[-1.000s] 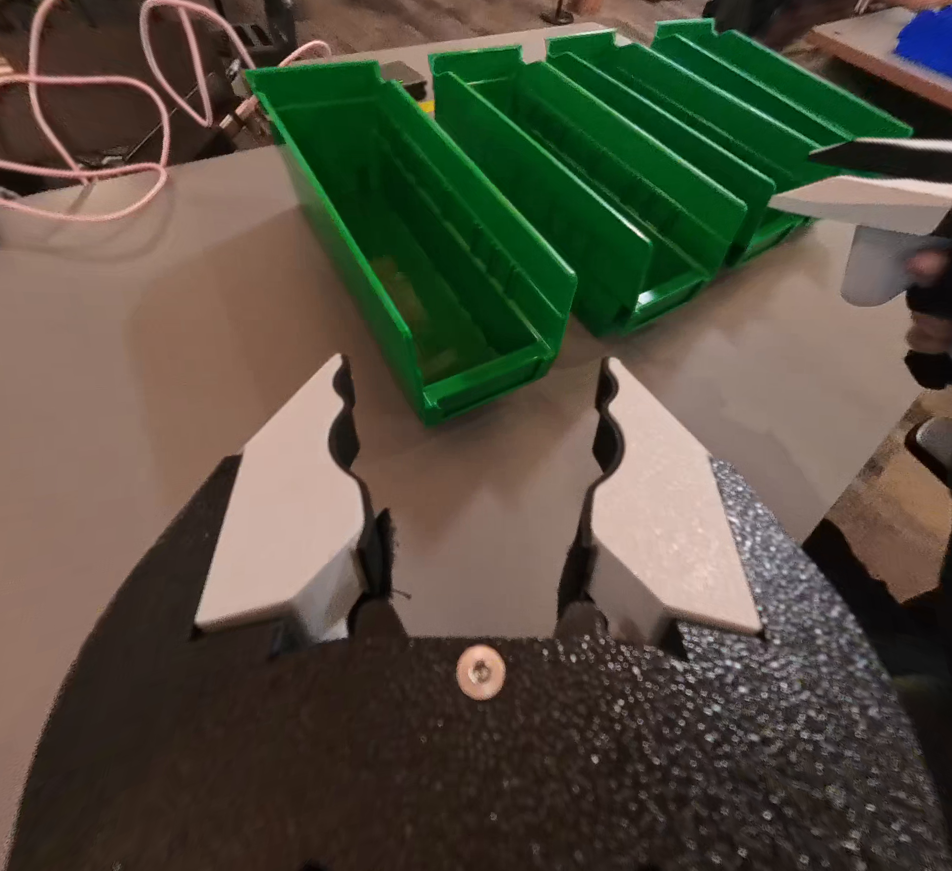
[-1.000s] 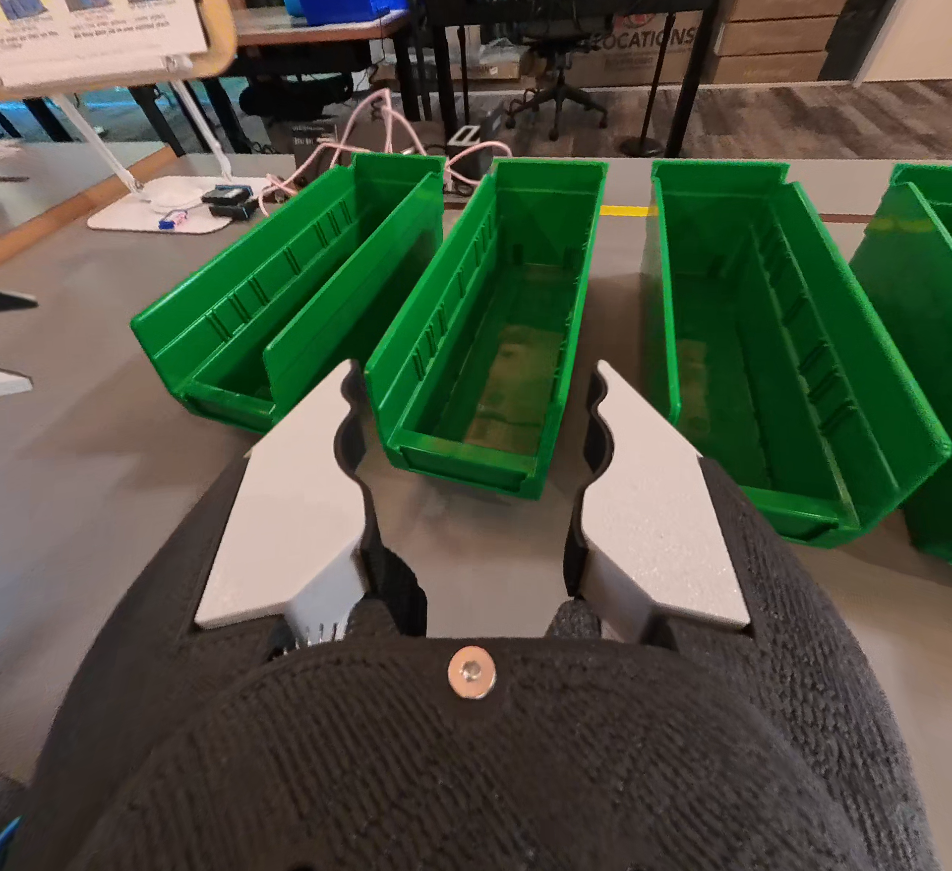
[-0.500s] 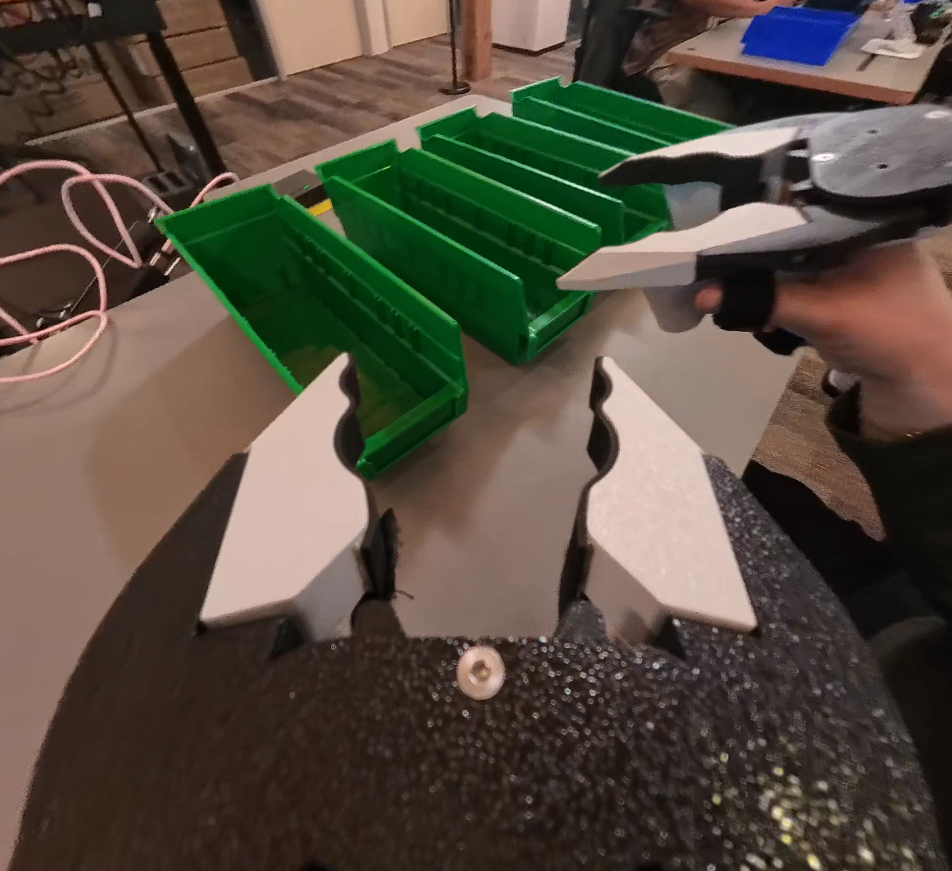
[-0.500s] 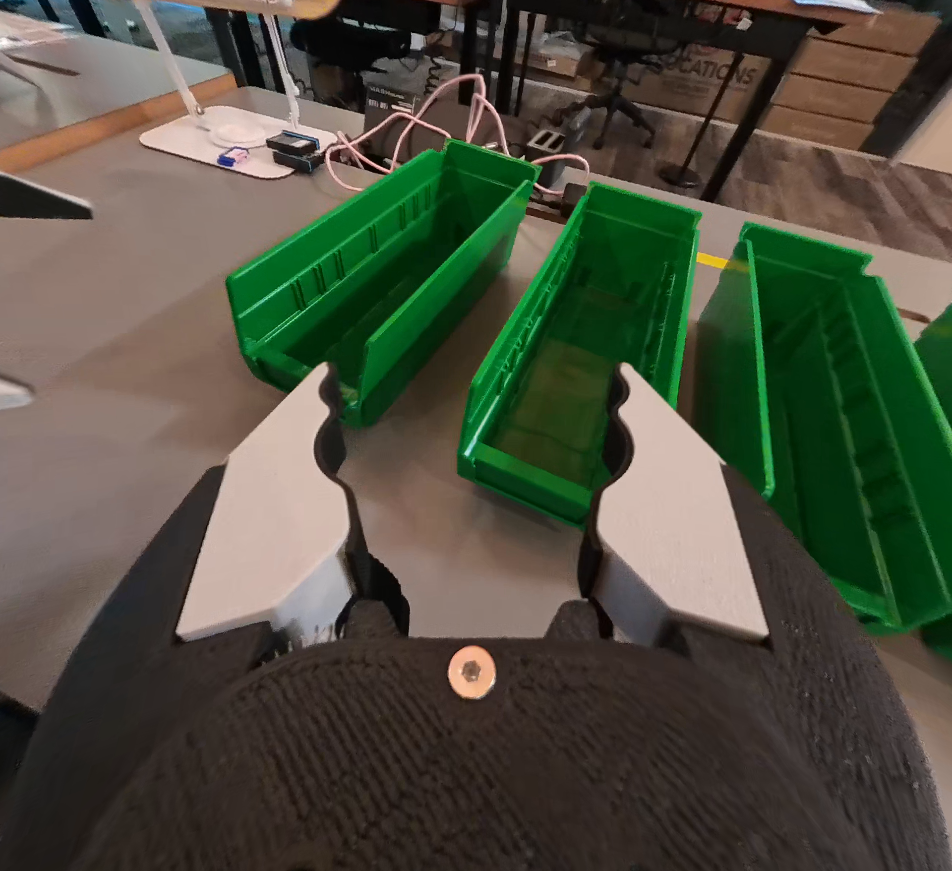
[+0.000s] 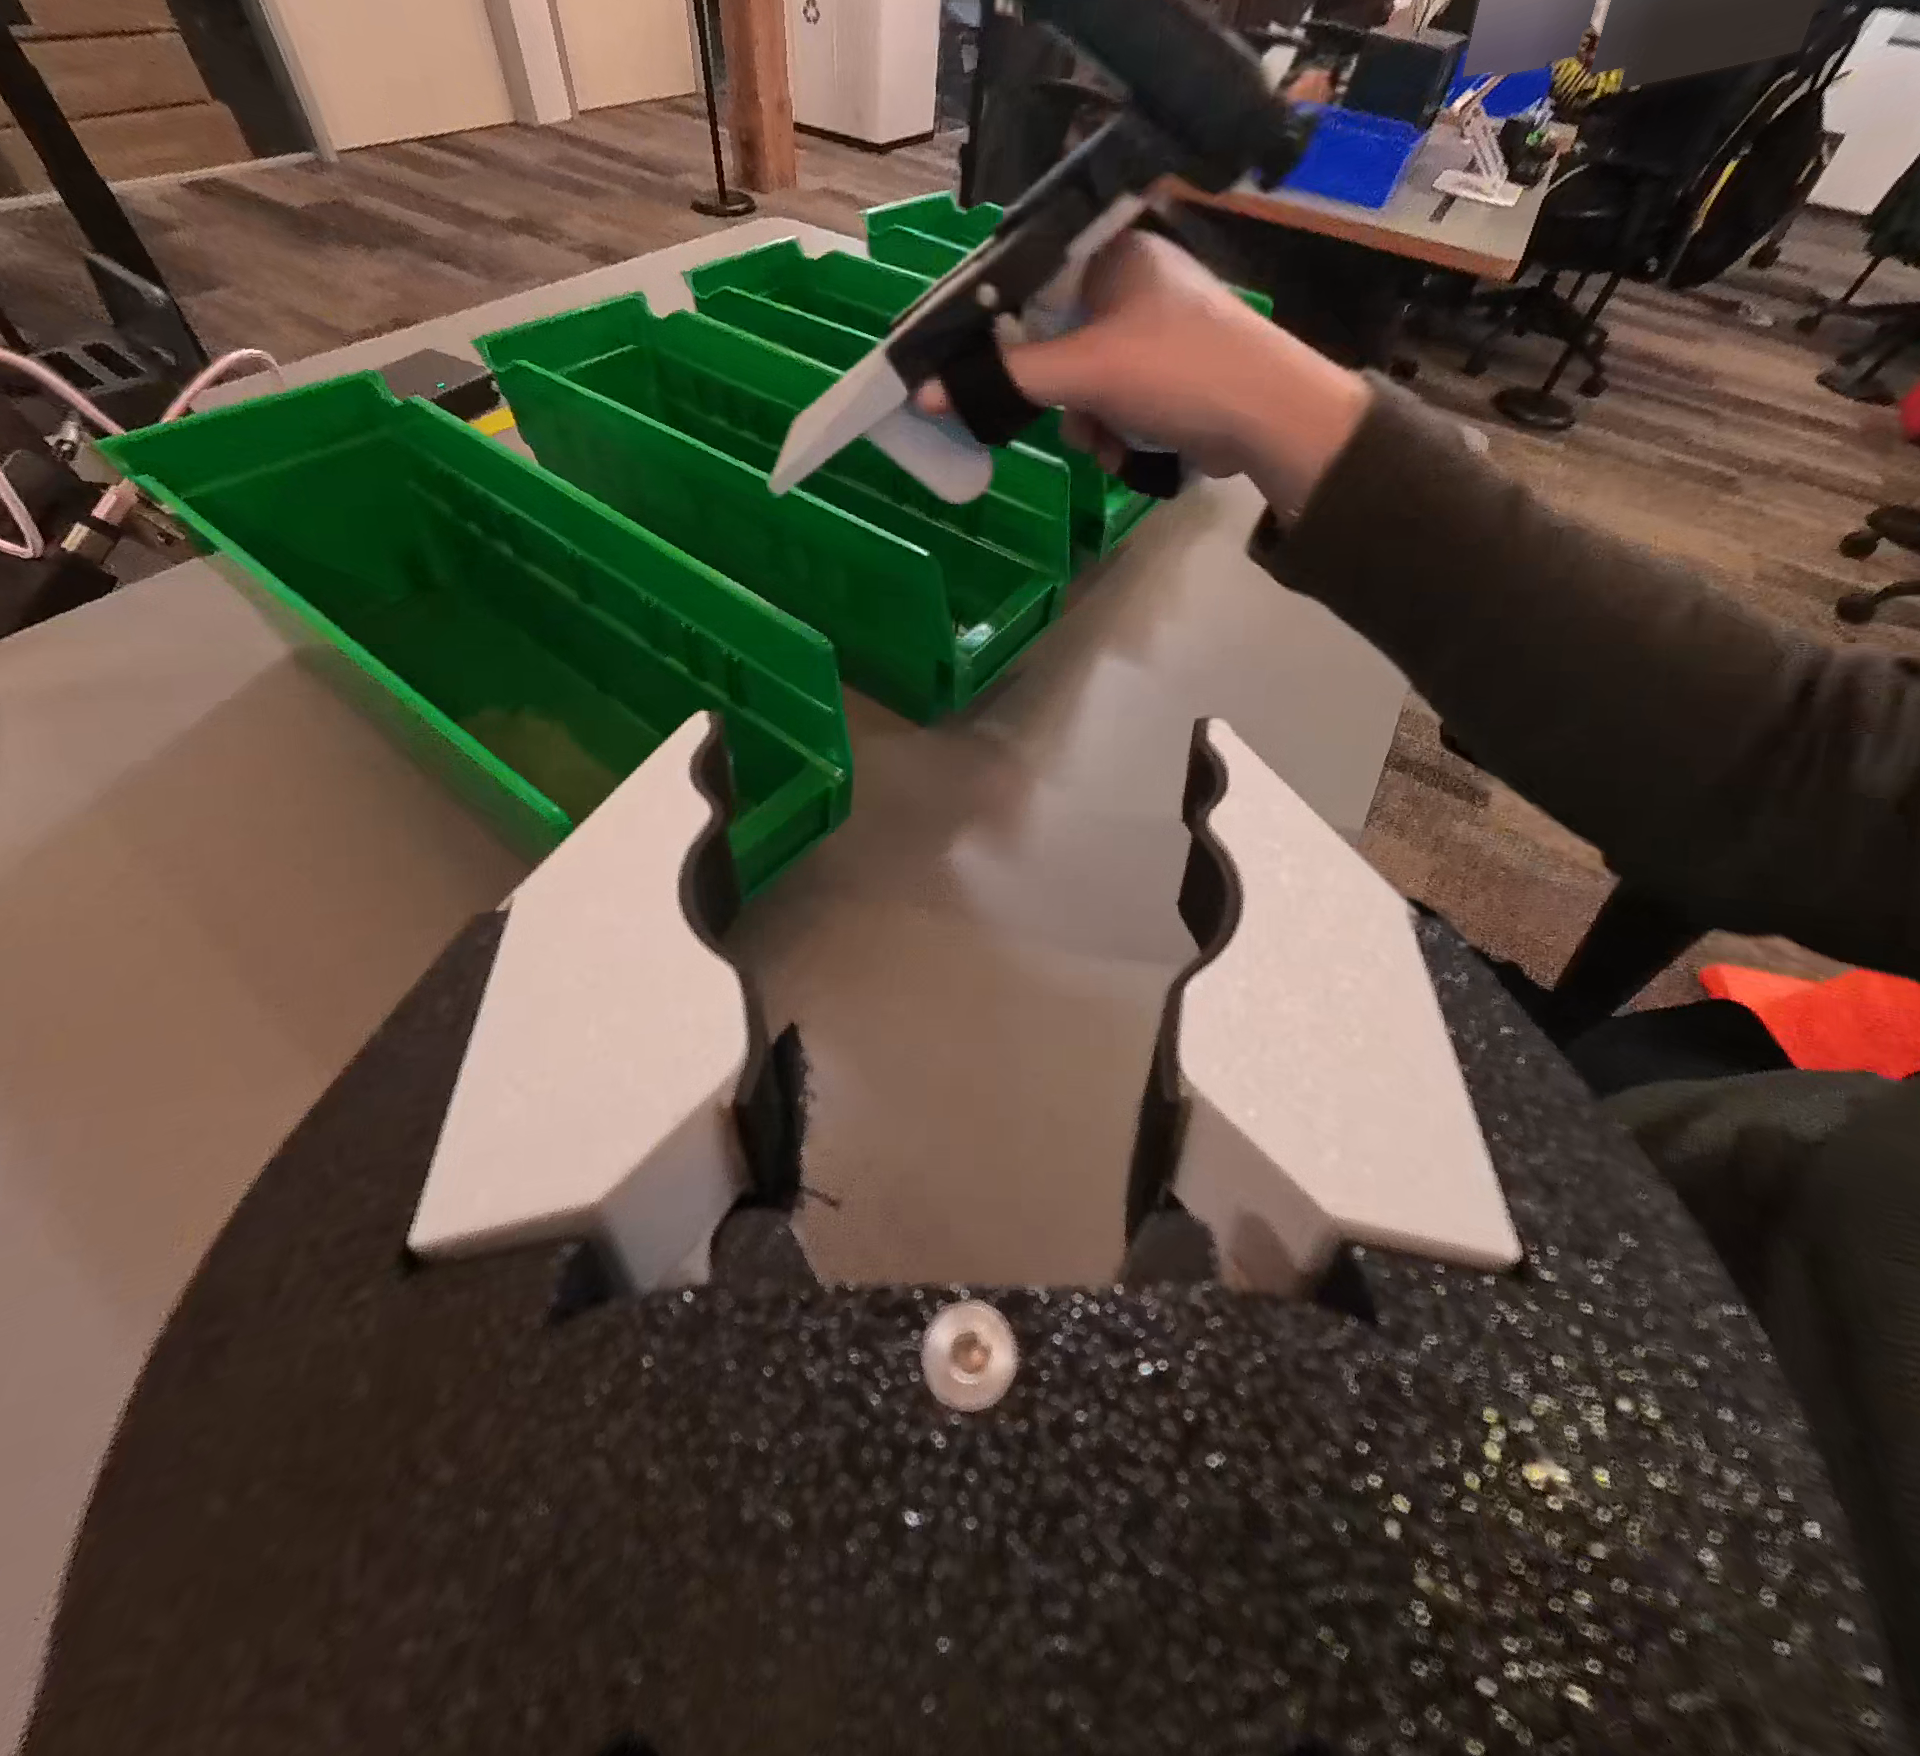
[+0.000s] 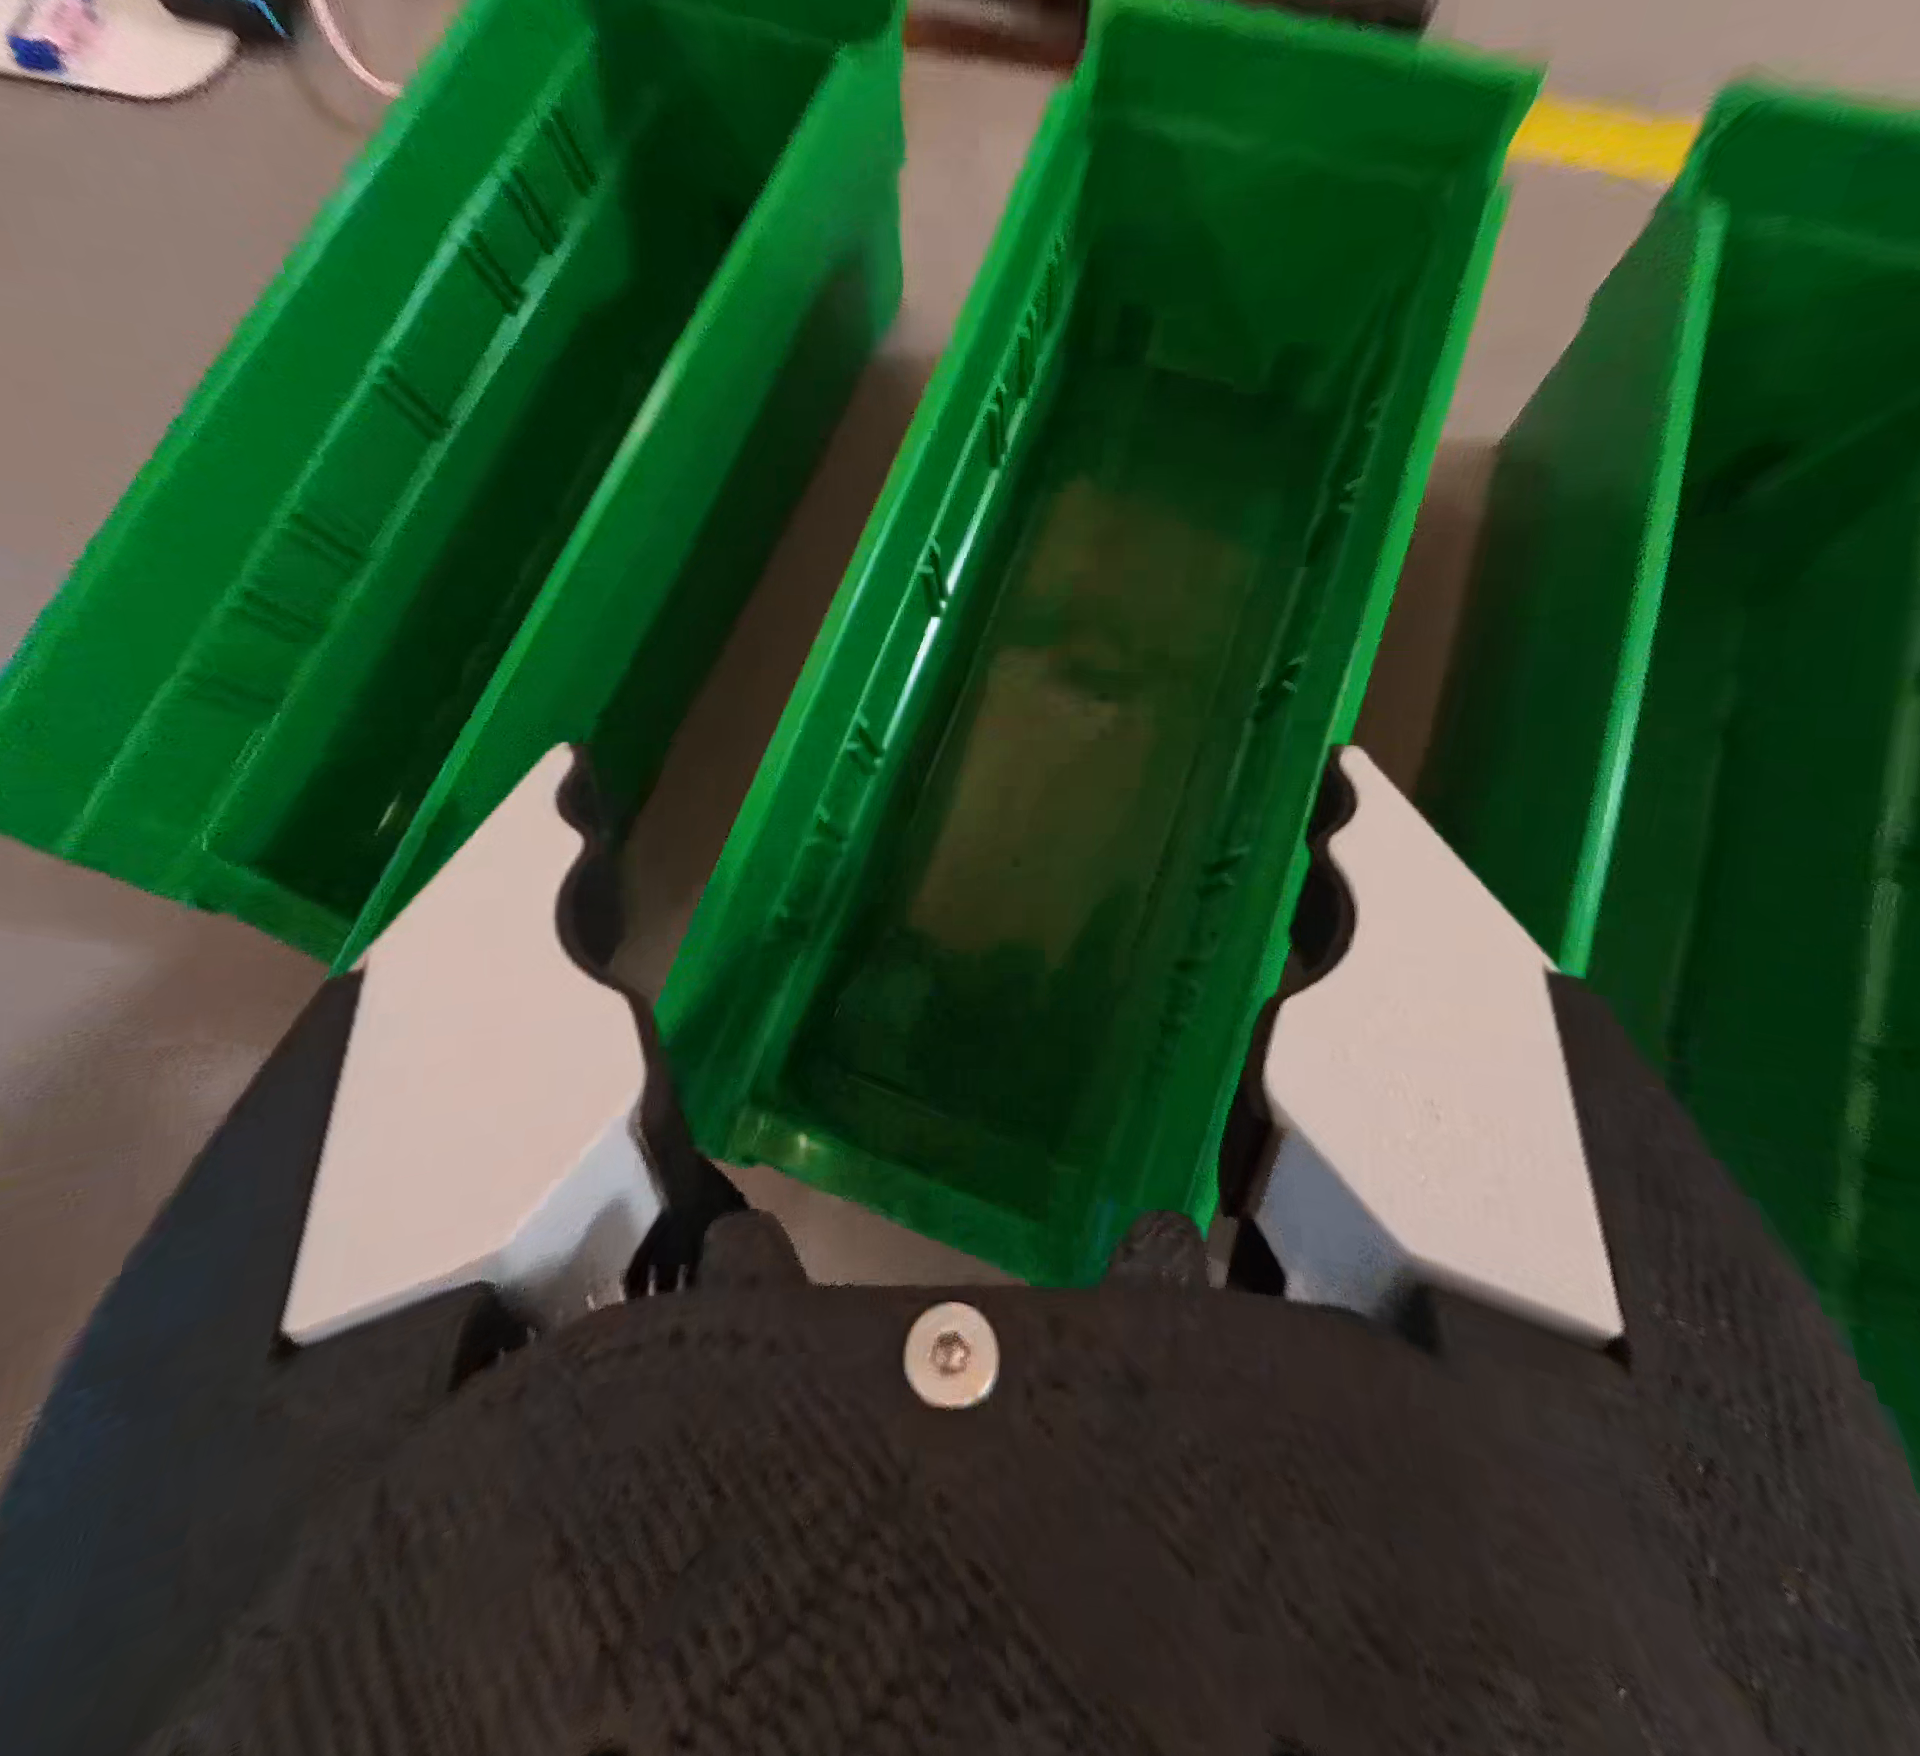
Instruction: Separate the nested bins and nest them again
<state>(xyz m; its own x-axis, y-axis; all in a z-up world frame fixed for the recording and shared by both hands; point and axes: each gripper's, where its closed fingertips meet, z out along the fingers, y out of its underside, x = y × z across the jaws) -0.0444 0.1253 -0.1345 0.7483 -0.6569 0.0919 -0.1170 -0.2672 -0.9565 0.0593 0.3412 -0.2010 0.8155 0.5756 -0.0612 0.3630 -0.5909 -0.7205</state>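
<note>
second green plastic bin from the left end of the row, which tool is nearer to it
Right. The right tool straddles the near end of that long green plastic bin, a finger on either side, not yet shut. The left tool hangs open over bare grey table, by the end bin.

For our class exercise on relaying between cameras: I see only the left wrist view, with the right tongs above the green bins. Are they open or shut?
Observer: Open; the right tongs straddle the near end of one green bin, a finger outside each side wall.
Operator: Anything inside it?
Observer: Nothing loose; only a pale yellowish patch on its floor.
Operator: Does it touch its left neighbour?
Observer: No; bare table shows between it and the left bin.
</note>
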